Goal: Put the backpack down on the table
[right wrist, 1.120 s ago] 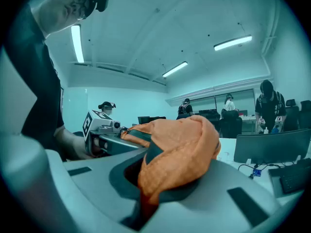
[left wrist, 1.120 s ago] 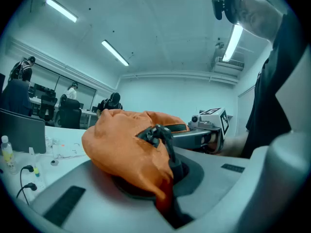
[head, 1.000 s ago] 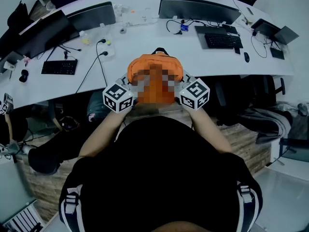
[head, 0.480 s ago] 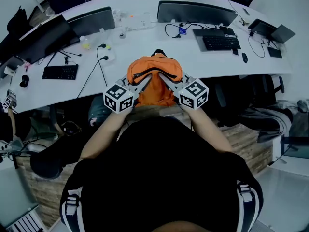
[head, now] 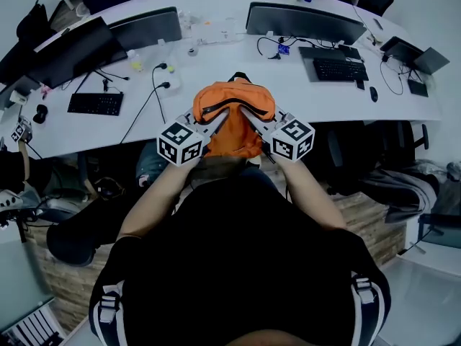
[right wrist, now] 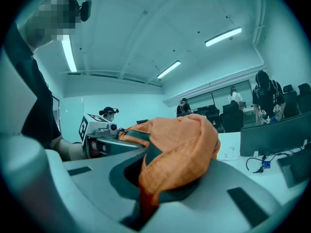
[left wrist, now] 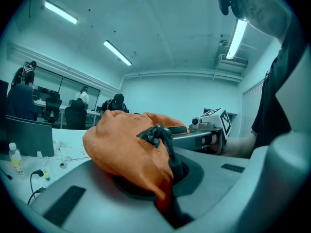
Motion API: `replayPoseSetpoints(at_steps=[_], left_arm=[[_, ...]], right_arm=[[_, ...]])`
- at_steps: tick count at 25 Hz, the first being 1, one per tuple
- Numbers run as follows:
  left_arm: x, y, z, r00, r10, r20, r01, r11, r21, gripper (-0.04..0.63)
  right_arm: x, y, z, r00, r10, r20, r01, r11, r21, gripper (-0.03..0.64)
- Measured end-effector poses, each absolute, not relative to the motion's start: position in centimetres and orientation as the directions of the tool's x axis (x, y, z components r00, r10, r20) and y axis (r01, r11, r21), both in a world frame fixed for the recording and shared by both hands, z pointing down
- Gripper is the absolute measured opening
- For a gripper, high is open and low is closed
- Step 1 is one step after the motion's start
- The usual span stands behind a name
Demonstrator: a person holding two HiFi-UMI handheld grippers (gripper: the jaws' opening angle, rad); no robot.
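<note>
The orange backpack hangs between my two grippers at the front edge of the white curved table. Its top overlaps the tabletop and its lower part is in front of the edge; whether it touches the table I cannot tell. My left gripper is shut on the bag's left upper fabric, and my right gripper is shut on the right side. In the left gripper view the backpack bulges over the shut jaws, with the right gripper beyond. In the right gripper view the backpack does the same.
Two dark monitors stand on the table, with keyboards, a mouse and cables around the spot behind the bag. Office chairs stand under the table's edge at the right. Several people sit at far desks.
Both grippers and the backpack have shifted slightly towards the table. Both grips are unchanged.
</note>
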State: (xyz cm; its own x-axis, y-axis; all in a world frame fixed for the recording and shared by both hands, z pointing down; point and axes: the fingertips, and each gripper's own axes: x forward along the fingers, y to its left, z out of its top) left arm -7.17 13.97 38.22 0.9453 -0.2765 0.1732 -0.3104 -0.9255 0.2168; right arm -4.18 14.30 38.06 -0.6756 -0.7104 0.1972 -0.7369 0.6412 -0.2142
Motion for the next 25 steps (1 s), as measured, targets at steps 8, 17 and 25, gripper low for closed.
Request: replayPoseSetpoints(at_steps=[8,17,25], left_arm=[[-6.9,11.5,38.2,0.939,-0.292,0.183,-0.327,-0.921,0.212,0.034],[-5.6,8.8,38.1,0.935,-0.301,0.187,-0.338,-0.917,0.213,0.035],[-4.6,6.1,37.9,0.929,-0.313,0.199,-0.352,-0.912,0.210,0.035]], right_arm=[[-3.8,11.8,38.2,-0.688,-0.702,0.184,-0.725,0.652,-0.220,0.029],[-2.5,9.0,38.1,-0.689,-0.703,0.176,-0.723,0.652,-0.227,0.029],[-1.5,6.2,38.0,-0.703,-0.688,0.180,-0.710,0.661,-0.243,0.029]])
